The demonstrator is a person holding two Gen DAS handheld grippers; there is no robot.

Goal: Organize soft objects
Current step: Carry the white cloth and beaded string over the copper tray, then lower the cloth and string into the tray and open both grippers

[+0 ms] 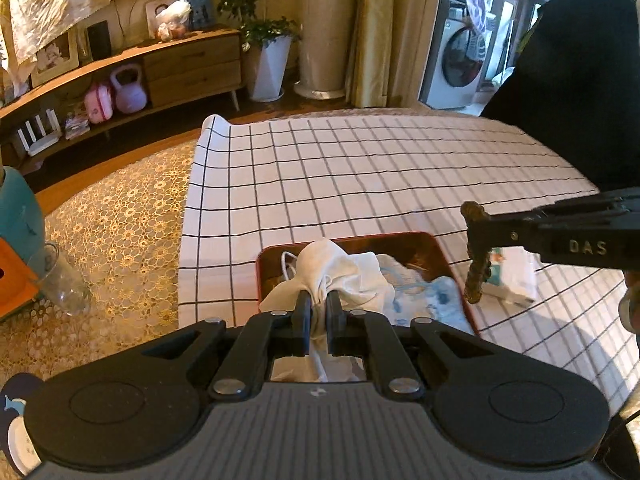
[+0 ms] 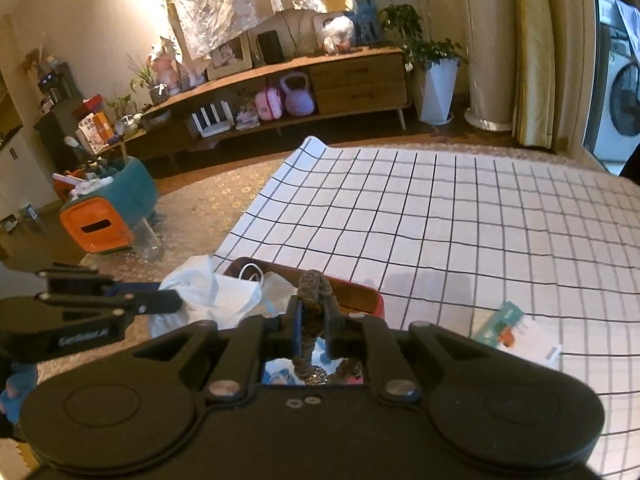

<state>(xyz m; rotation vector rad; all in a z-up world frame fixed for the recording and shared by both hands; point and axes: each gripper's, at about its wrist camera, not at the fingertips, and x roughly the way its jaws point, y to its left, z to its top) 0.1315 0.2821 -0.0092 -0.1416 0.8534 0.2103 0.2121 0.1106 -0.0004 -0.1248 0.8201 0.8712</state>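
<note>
Both grippers are clamped on something over the red tray (image 1: 448, 256) near the checked cloth's (image 1: 380, 168) front left corner: the left gripper (image 1: 318, 308) pinches a white garment (image 1: 340, 272), the right gripper (image 2: 312, 320) a brown braided cord (image 2: 314, 292). Beside the tray lies a small packet (image 2: 516, 330); off the cloth's left edge stand a clear jar (image 1: 64, 280) and an orange-and-teal bin (image 2: 108, 216).

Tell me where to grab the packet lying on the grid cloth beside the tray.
Take the flat packet by its near-right white edge, coming in low from the right. It lies flat on the checked cloth, clear of the tray, so only its thin rim offers the hand-held gripper a pinch.
</note>
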